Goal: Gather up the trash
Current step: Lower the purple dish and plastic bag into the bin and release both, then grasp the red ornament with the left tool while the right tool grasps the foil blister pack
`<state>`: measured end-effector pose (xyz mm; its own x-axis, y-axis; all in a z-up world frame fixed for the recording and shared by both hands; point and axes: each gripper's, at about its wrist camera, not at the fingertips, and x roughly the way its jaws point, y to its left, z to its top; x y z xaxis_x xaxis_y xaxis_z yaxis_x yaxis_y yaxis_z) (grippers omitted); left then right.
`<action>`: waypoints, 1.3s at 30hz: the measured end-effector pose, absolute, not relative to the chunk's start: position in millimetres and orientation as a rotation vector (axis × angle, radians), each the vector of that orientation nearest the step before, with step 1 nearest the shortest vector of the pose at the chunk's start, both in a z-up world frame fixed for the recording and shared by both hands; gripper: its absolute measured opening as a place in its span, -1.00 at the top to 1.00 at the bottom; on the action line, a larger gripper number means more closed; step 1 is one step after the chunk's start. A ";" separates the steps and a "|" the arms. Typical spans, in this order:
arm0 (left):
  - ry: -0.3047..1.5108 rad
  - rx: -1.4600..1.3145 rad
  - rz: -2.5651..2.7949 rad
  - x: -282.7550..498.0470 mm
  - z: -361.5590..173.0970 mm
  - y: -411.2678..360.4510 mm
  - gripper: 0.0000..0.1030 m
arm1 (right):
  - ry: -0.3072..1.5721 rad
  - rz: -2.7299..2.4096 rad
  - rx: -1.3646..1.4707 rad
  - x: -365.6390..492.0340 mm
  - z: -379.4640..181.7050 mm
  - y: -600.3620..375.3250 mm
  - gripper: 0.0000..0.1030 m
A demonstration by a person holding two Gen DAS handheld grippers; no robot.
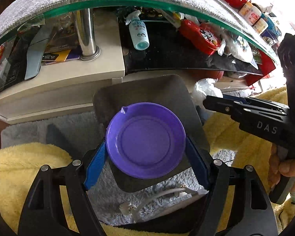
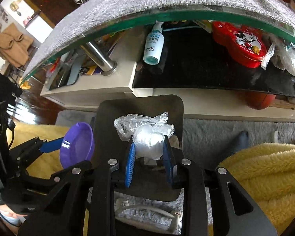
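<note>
My left gripper (image 1: 145,144) is shut on a purple plastic dish (image 1: 145,139), its blue fingers (image 1: 96,163) pressing on opposite rims. The dish hangs over the mouth of a dark rounded-square bin (image 1: 139,90). The right gripper (image 2: 149,140) is shut on a wad of crumpled clear plastic and white paper (image 2: 147,145), held above the same bin (image 2: 108,118). In the right wrist view the dish (image 2: 78,143) is at the left, tilted on edge. In the left wrist view the right gripper (image 1: 212,102) comes in from the right with the plastic (image 1: 206,88) at its tip.
A glass-edged table (image 1: 108,0) under a grey towel overhangs a shelf with a spray bottle (image 1: 138,33) and a red tin (image 2: 240,43). Yellow fleece (image 2: 261,169) flanks the bin. A white cable (image 1: 157,194) lies on the grey rug. A socked foot (image 2: 243,137) rests at the right.
</note>
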<state>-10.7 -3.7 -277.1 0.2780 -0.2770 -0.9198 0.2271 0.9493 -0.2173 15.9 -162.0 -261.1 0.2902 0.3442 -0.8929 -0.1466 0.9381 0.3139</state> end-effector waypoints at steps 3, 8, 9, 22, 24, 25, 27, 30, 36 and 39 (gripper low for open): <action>1.250 -0.052 -0.341 -10.4 -277.9 -3.2 -0.43 | 1.245 0.342 0.185 18.7 -262.9 -159.2 0.36; 1.248 -0.042 -0.329 -9.4 -276.7 -1.8 -0.59 | 1.240 0.345 0.192 22.5 -262.4 -158.3 -0.04; 1.248 -0.042 -0.328 -8.5 -276.7 -1.8 -0.66 | 1.238 0.341 0.199 23.2 -261.8 -160.2 -0.05; 1.197 -0.033 -0.283 2.3 -252.7 6.8 -0.84 | 1.163 0.292 0.245 35.2 -229.3 -187.0 -0.56; 1.164 -0.051 -0.277 8.1 -238.7 11.5 -0.84 | 1.130 0.294 0.255 40.1 -215.7 -192.5 -0.56; 1.152 -0.058 -0.277 10.7 -233.4 13.1 -0.84 | 1.112 0.293 0.256 43.4 -207.9 -195.0 -0.57; 1.111 -0.074 -0.271 19.6 -216.0 17.4 -0.84 | 1.076 0.286 0.254 50.6 -193.4 -199.2 -0.57; 1.064 -0.087 -0.266 33.7 -194.7 19.9 -0.84 | 1.013 0.270 0.241 65.0 -168.7 -206.3 -0.62; 1.005 -0.068 -0.260 73.5 -162.0 19.2 -0.84 | 0.963 0.229 0.221 105.4 -142.4 -221.1 -0.68; 0.985 -0.045 -0.264 97.1 -146.0 13.3 -0.84 | 0.948 0.208 0.195 133.1 -130.9 -224.5 -0.68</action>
<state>97.1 13.3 -146.0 0.5239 -0.2406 -0.8171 0.2004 0.9672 -0.1563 133.1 -224.5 -130.9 0.5663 0.2610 -0.7818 -0.0910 0.9625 0.2555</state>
